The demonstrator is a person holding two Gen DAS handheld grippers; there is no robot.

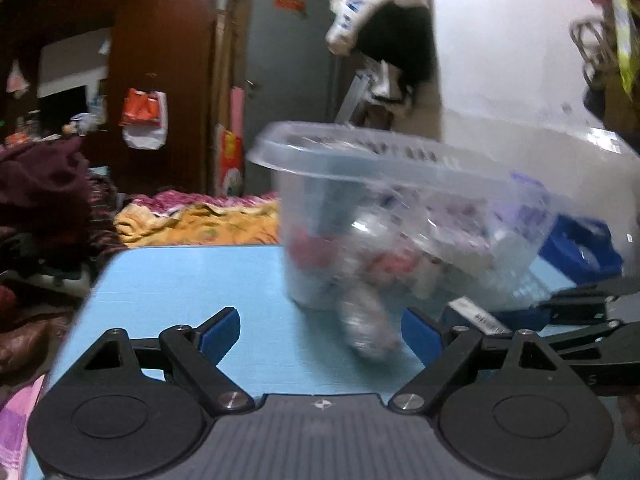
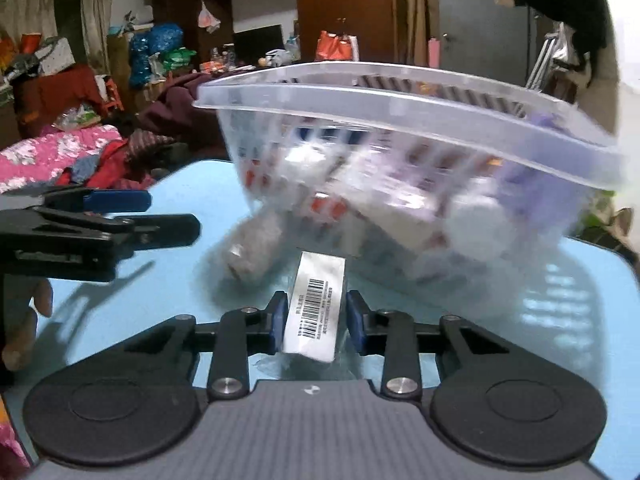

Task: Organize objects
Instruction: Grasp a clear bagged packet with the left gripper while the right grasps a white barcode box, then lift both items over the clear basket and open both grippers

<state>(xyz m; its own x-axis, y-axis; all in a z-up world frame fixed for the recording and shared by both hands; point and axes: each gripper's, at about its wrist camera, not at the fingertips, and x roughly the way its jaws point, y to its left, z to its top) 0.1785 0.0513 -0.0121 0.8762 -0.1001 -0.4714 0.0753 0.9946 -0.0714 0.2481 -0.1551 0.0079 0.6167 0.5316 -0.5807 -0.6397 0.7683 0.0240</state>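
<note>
The right gripper point(image 2: 316, 322) has its fingers point(image 2: 278, 322) narrowed onto a small white box point(image 2: 316, 304) with a barcode label; the blue pads press its two long sides. The box's long axis runs straight away from the fingers, toward the basket point(image 2: 400, 152), and its far end lies just short of the basket's near wall. So the box probably has to go up and over the rim, which overhangs it.

The basket is clear plastic with slotted sides, blurred and tilted, its rim higher on the left in the right wrist view. It is full of packets and bottles I cannot tell apart. A pale bottle point(image 2: 256, 244) lies against its foot, just left of the box.

The left gripper point(image 1: 320, 334) hovers over the blue counter point(image 1: 180, 280) with fingers point(image 1: 220, 334) wide and nothing between them, facing the basket's left end. It is near the right gripper and could crowd a lift. Behind the counter lies a bed piled with clothes.
</note>
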